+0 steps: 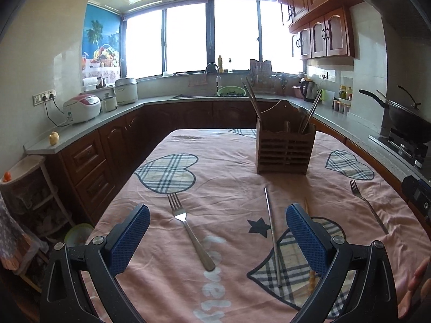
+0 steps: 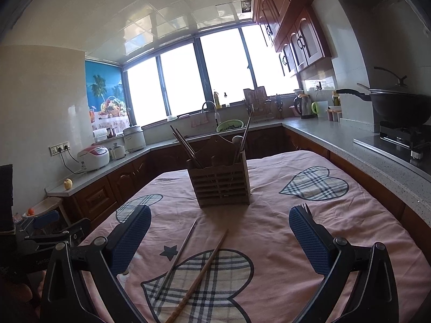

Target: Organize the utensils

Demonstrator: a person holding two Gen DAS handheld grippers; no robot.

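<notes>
Both grippers, left gripper [image 1: 217, 238] and right gripper [image 2: 219, 238], hover with jaws wide, empty. Fork [image 1: 190, 230], metal chopstick [image 1: 272, 235] and wooden chopstick [image 2: 200, 277] lie loose on worktop before holder [image 1: 285, 149]. Collection pending; next: descend, grip one.

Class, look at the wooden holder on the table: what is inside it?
The holder has dark chopsticks leaning out at its left and metal chopsticks at its right, with rounded wooden handle tops between. Their lower ends are hidden behind the slatted front.
</notes>
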